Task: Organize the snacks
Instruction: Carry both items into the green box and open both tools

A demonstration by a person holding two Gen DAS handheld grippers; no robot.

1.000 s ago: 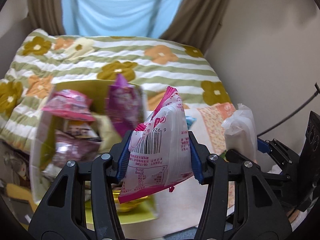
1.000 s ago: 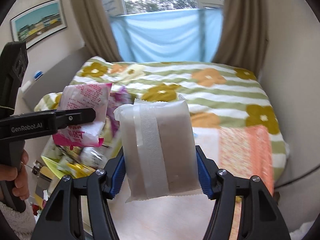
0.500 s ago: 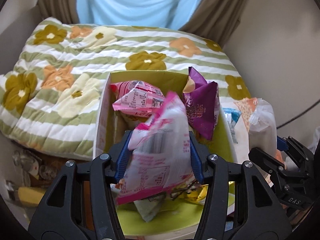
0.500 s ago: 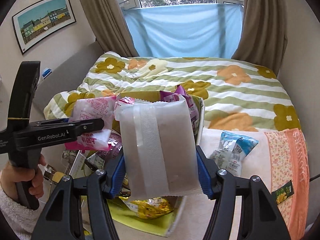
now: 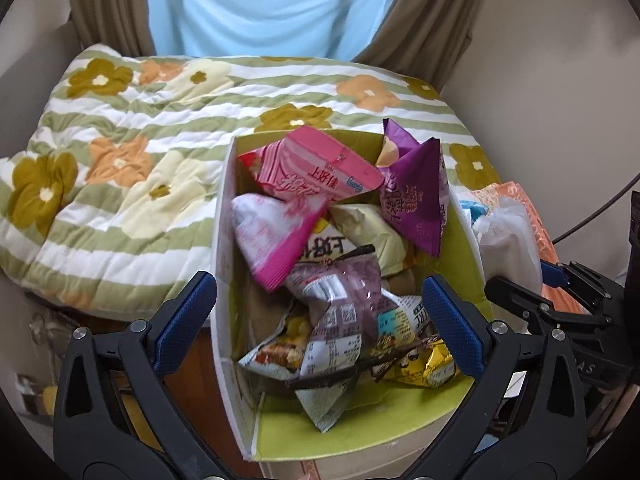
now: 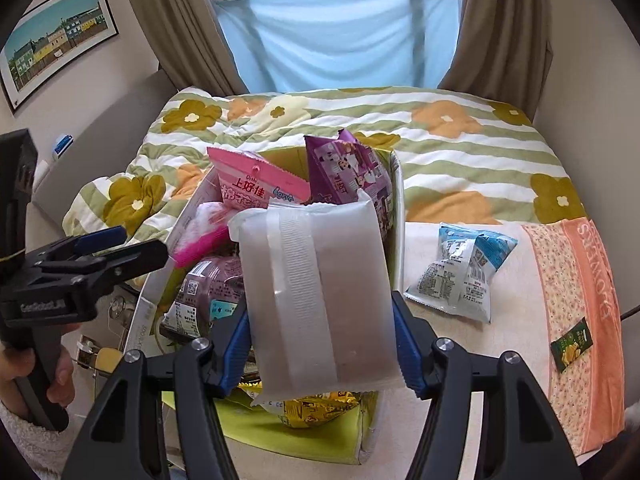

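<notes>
My left gripper (image 5: 320, 316) hangs released over the box (image 5: 224, 240); my right gripper (image 6: 320, 344) clasps the upright white pack (image 6: 316, 296), box just ahead-left.

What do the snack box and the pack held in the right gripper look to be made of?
Box: seemingly cardboard, white outside, matte yellow-green inside; thin stiff walls and a folded flap.
Pack, clamped in the right gripper: apparently frosted translucent plastic film; brownish contents show through, with a ridged heat-seal strip.

We saw from the left wrist camera steeply down, close over the snack box (image 5: 224, 216). Our right wrist camera sat further right, facing the window. Both shared the box (image 6: 398, 200) and quilt (image 5: 120, 152).
</notes>
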